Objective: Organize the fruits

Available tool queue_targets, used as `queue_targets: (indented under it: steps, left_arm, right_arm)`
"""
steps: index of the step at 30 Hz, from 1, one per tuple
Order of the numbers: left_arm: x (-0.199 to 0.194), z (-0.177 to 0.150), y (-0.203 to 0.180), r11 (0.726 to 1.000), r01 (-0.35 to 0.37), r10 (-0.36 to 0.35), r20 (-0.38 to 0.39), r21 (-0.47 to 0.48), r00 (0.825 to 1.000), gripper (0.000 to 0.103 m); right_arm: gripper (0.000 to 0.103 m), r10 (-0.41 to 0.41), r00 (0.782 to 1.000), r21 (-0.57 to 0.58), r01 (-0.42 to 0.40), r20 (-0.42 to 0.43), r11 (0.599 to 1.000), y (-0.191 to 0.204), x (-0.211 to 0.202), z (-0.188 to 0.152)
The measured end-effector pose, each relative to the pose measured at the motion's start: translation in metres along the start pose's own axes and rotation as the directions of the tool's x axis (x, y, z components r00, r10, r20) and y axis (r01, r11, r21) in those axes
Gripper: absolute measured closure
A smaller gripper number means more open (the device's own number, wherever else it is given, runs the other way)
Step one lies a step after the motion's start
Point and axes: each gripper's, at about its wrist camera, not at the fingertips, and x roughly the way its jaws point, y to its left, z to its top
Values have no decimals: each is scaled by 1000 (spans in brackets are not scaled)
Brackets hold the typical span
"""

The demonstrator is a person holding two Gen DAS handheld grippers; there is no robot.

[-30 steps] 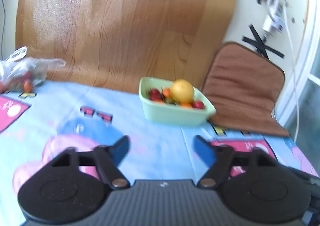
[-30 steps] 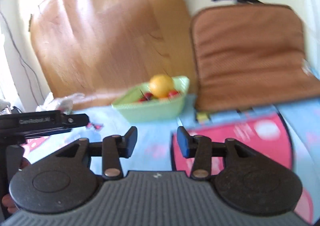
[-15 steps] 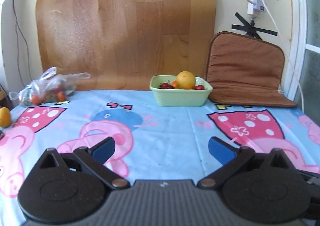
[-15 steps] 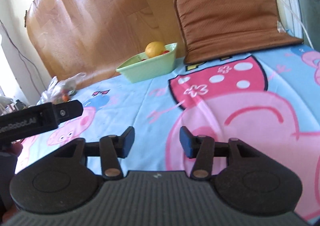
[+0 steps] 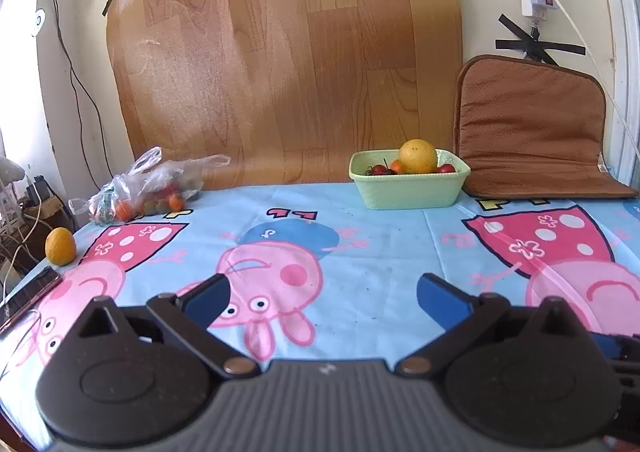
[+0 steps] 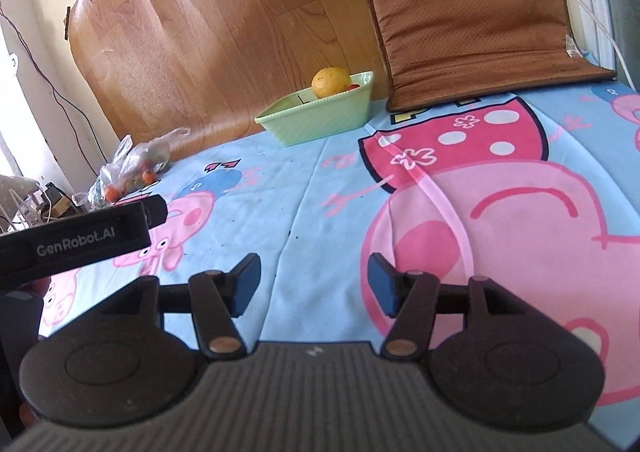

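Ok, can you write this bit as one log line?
left claw: open, empty | right claw: opening, empty | bowl: orange inside | bag: untouched

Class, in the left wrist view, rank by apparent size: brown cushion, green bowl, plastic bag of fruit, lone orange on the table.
1. brown cushion
2. green bowl and plastic bag of fruit: too alike to rank
3. lone orange

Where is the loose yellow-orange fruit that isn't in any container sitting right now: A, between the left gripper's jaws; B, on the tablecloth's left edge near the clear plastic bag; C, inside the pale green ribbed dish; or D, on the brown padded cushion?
B: the loose yellow-orange fruit rests on the cartoon-print tablecloth at its left edge, just in front of the clear plastic bag of small fruits, apart from it.
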Motion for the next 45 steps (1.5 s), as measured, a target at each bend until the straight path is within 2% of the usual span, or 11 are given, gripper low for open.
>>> queue_targets:
  steps: [8,13,18,21,31,36,45]
  left_arm:
    - [0,0,2,997,-78,77,31,21,997,0]
    - [3,-2,-3,996,-76,75,26,41,997,0]
    - [9,-4,-3,998,-44,45,-11,33,999,0]
    - [14,-5,-3,997,-71,72,-28,38,997,0]
    - [29,-8,-6,996,-85,87,-97,27,991,0]
    - [32,-9,-10,996,-77,82,-109,43,991,0]
    - [34,-9,-12,995,-81,86,-103,52,991,0]
  right_arm:
    - [41,-2,1000,6,2,-2,1000,-1,1,0]
    - [41,-5,1000,14,5,-5,1000,-4,1,0]
    - [40,-13,1000,29,14,-15,999,-7,5,-2]
    - [40,-13,1000,31,13,-17,999,-9,6,-3]
    - [39,-13,1000,18,12,3,1000,-9,7,-3]
    - [39,-32,999,-2,32,36,999,-7,4,-3]
    - [38,-39,999,3,39,32,999,-11,9,-3]
